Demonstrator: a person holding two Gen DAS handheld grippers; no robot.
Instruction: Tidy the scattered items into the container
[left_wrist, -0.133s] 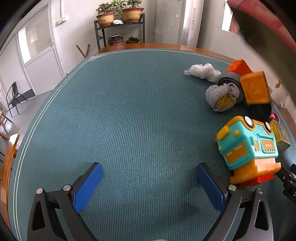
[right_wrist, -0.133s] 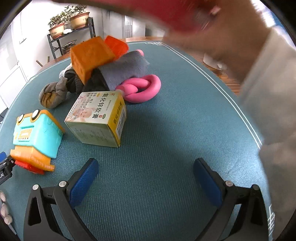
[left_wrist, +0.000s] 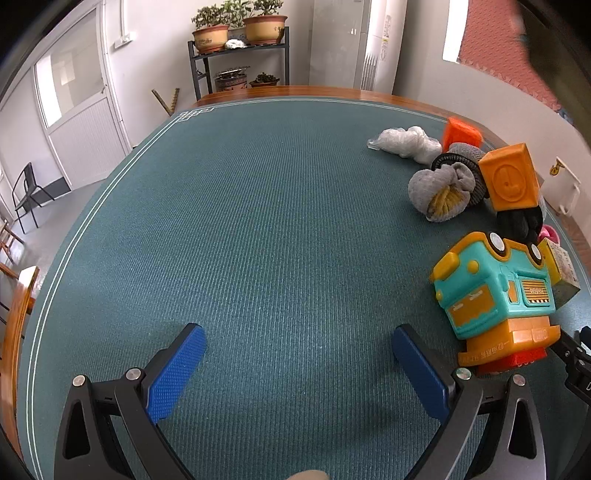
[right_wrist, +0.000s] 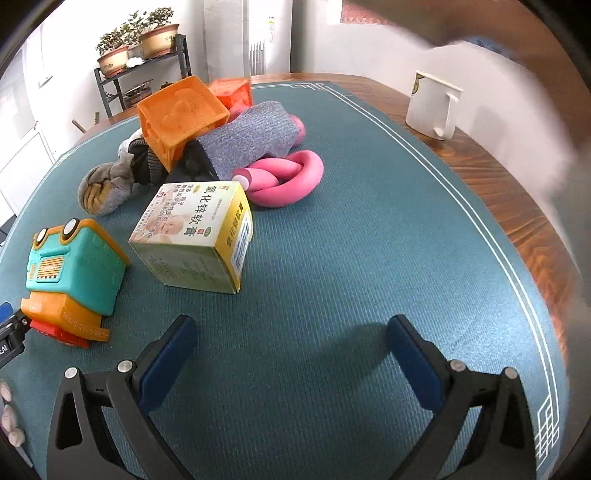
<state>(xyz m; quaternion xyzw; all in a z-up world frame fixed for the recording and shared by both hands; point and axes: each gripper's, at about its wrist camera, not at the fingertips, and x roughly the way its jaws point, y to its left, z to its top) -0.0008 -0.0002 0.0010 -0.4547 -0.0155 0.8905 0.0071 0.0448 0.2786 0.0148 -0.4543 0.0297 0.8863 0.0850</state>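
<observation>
A pile of items lies on the green table mat. A teal and orange toy truck (left_wrist: 495, 295) (right_wrist: 70, 273) is nearest, beside a yellow medicine box (right_wrist: 195, 240). Behind them lie an orange cube (right_wrist: 177, 114) (left_wrist: 509, 181), a red-orange block (right_wrist: 232, 92), a grey sock (right_wrist: 251, 140), a rolled grey sock (left_wrist: 439, 192), dark clothing, a pink foam twist (right_wrist: 288, 177) and a white plastic bag (left_wrist: 406, 142). My left gripper (left_wrist: 299, 350) is open and empty, left of the truck. My right gripper (right_wrist: 291, 343) is open and empty, in front of the box.
A white mug (right_wrist: 432, 105) stands on the wooden table rim at the right. A blurred person's arm and white sleeve (right_wrist: 517, 110) fill the upper right of the right wrist view. A plant shelf (left_wrist: 240, 55) stands beyond the table.
The blurred arm and red object that crossed the top of both views have pulled away to the right, uncovering the mug. The grippers and items have not moved.
</observation>
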